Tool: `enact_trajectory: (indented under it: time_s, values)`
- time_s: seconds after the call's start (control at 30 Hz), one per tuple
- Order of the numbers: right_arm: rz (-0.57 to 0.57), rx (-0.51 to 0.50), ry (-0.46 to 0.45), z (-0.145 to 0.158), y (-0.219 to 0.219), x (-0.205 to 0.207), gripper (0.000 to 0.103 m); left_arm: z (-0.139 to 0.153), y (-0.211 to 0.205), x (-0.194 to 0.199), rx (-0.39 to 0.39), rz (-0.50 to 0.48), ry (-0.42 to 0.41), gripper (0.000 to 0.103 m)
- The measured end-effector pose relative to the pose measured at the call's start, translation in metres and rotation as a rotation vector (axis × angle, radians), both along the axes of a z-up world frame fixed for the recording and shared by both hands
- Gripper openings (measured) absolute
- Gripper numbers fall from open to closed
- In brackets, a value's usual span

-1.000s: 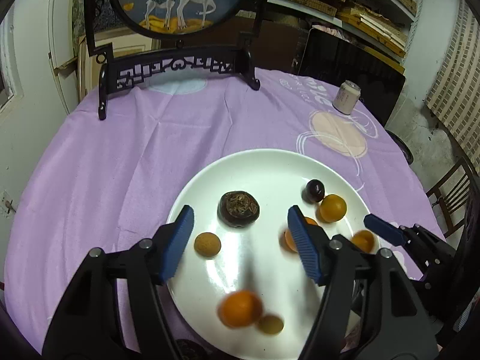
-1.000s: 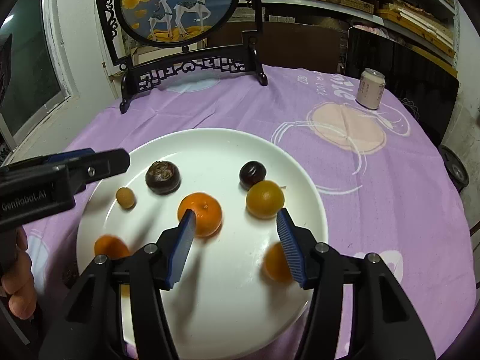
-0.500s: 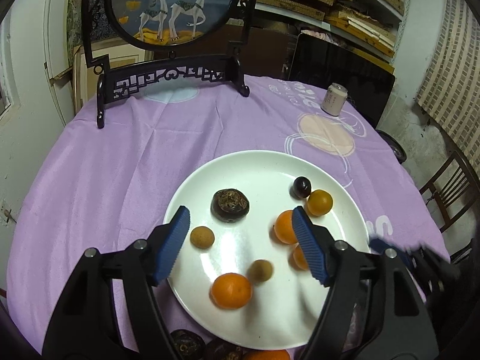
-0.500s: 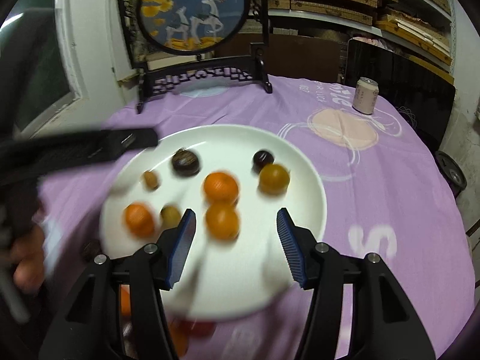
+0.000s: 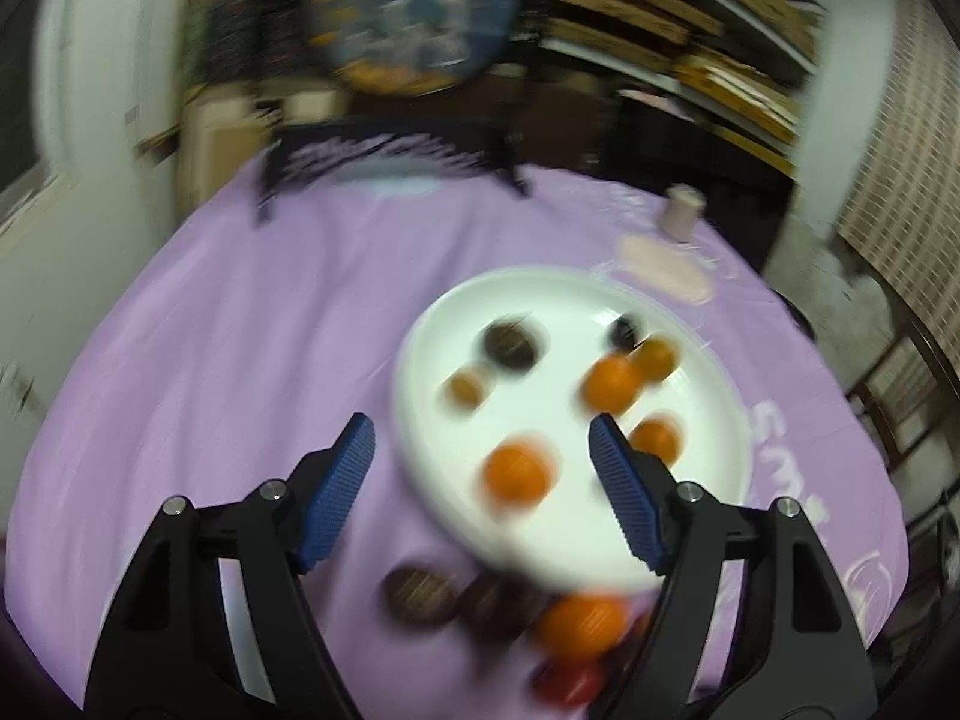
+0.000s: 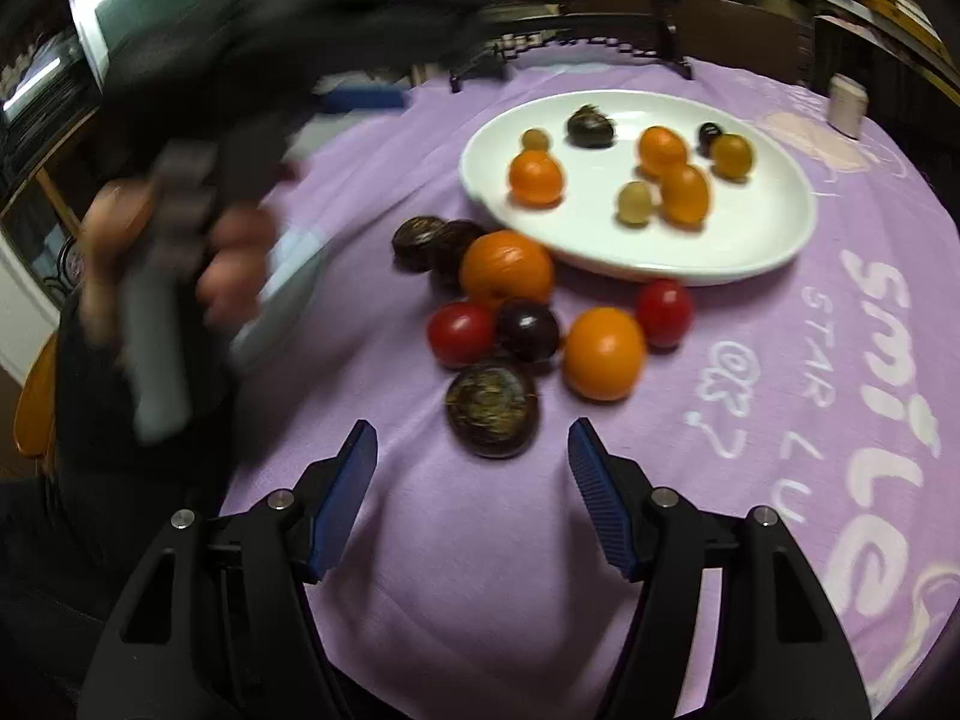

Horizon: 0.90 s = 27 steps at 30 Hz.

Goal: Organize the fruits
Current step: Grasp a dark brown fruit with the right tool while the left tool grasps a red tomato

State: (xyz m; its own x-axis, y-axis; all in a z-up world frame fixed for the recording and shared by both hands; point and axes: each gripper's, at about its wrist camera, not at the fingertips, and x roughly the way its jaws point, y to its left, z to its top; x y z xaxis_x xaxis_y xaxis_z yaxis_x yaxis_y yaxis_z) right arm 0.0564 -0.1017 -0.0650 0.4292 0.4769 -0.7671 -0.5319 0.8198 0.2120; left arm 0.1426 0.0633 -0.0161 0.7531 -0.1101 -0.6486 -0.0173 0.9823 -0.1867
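A white plate (image 6: 750,222) holds several oranges, small yellowish fruits and dark fruits. Loose fruit lies on the purple cloth in front of it: a big orange (image 6: 507,267), another orange (image 6: 603,354), two red tomatoes (image 6: 461,333), a dark plum (image 6: 528,327) and a brown wrinkled fruit (image 6: 492,408). My right gripper (image 6: 471,429) hangs just short of that brown fruit, jaws opening, nothing between them. The left wrist view is blurred. There my left gripper (image 5: 480,426) hovers over the plate's (image 5: 420,396) near-left rim, jaws opening and empty.
A person's hand (image 6: 234,240) holds the blurred left gripper at the left, one blue pad (image 6: 360,101) showing. A drink can (image 6: 846,105) stands at the far right. A round picture screen on a black stand (image 5: 414,18) fills the table's far side. A wooden chair (image 5: 900,396) stands right.
Both grippers have drawn back from over the plate toward the table's near side. The loose fruit pile has come into view. Both pairs of jaws stand wider.
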Motion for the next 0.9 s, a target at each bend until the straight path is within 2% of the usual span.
enact_trajectory:
  time_s: [0.1,0.13,0.17,0.2,0.23,0.37,0.5,0.7,0.77,0.9]
  values:
    - [-0.013,-0.065,-0.019,-0.01,0.012,0.007,0.066,-0.011,0.035,-0.041,-0.015,0.074,0.021,0.076]
    - [-0.009,-0.079,-0.008,-0.015,0.014,0.009,0.063,-0.012,0.042,-0.049,-0.011,0.091,0.025,0.076]
    - [-0.005,-0.093,0.001,-0.02,0.018,0.011,0.058,-0.012,0.053,-0.063,0.001,0.119,0.028,0.076]
    - [-0.005,-0.103,-0.026,-0.019,0.02,0.01,0.047,-0.012,0.058,-0.069,0.007,0.13,0.027,0.076]
    - [0.004,-0.12,-0.036,-0.019,0.023,0.009,0.04,-0.012,0.064,-0.079,0.016,0.143,0.027,0.077]
    - [0.001,-0.101,-0.034,-0.016,0.016,0.005,0.04,-0.014,0.068,-0.093,0.047,0.144,0.038,0.078]
    - [-0.054,-0.097,-0.073,0.002,-0.009,-0.004,0.04,-0.019,0.048,-0.085,0.088,0.077,0.069,0.078]
    - [-0.176,-0.073,-0.074,0.011,-0.061,-0.011,0.04,-0.037,-0.008,-0.085,0.047,-0.132,0.164,0.078]
    - [-0.201,-0.056,-0.061,0.009,-0.073,-0.011,0.04,-0.043,-0.023,-0.082,0.066,-0.155,0.179,0.078]
    - [-0.219,-0.033,-0.044,0.004,-0.086,-0.012,0.04,-0.052,-0.049,-0.071,0.079,-0.196,0.211,0.069]
